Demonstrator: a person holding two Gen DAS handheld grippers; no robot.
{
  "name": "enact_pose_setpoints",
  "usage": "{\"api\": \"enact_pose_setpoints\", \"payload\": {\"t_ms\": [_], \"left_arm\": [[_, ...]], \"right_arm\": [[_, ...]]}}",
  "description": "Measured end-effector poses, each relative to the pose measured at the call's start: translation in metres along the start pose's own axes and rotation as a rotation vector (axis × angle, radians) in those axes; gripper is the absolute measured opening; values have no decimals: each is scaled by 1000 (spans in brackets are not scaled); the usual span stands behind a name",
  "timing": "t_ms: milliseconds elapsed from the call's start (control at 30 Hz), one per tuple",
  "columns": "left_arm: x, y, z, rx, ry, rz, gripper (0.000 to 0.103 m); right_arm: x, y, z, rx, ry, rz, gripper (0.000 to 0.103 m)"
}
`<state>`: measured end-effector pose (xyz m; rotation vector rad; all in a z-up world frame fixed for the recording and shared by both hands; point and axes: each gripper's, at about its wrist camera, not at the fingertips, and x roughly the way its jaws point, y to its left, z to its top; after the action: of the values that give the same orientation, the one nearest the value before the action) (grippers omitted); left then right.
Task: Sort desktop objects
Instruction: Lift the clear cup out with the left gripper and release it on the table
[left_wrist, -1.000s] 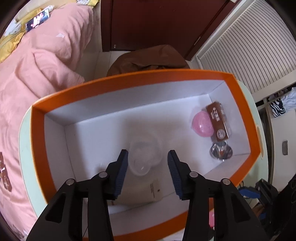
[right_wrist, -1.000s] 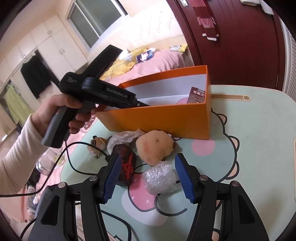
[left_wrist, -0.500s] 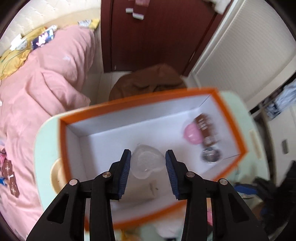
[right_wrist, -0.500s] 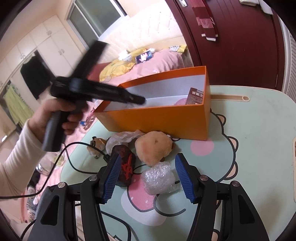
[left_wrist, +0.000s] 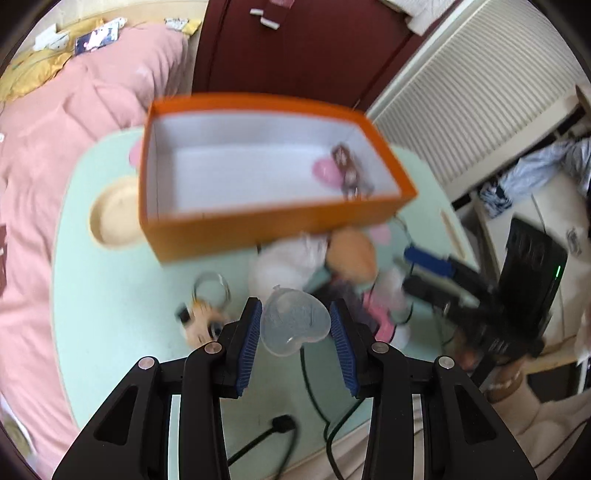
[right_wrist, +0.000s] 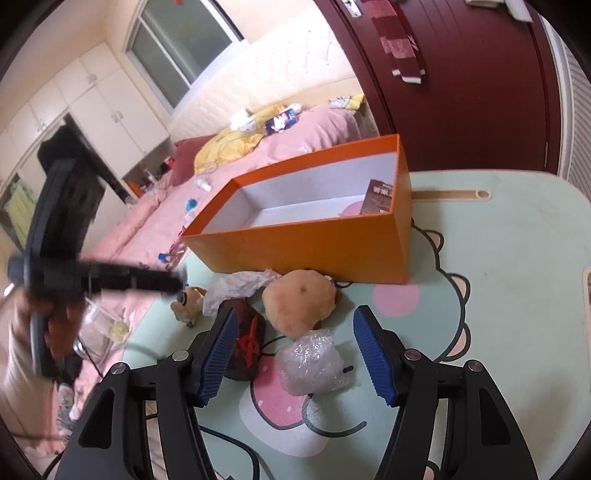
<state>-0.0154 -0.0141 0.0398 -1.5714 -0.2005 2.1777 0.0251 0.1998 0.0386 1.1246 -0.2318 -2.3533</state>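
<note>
L claw (left_wrist: 295, 332) clamped on clear heart-shaped lid (left_wrist: 293, 322), held above bench (left_wrist: 110, 295), near side of orange box (left_wrist: 258, 225). R claw (right_wrist: 295, 350) jaws just opening, nothing pinched, over bubble-wrap wad (right_wrist: 310, 362). Risk, imo: lid is thin and slick, could pop out mid-swing; cables below may snag.

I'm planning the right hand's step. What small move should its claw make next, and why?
Probably lower the right claw onto the bubble wrap and close. Its jaws are open with the wad lying loose on the mat just below and between them, the box behind has room, and the left claw is already busy holding the clear cup.
</note>
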Motion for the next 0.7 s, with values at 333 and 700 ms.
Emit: {"api": "enact_pose_setpoints", "payload": {"t_ms": [333,700], "left_arm": [[25,-14,-27,97,30,72,54],[-18,17,-26,-128,-271,18,69]], "right_arm": [[5,2,4,12,15,0,65],[-2,23,64,-73,23,-121,65]]}}
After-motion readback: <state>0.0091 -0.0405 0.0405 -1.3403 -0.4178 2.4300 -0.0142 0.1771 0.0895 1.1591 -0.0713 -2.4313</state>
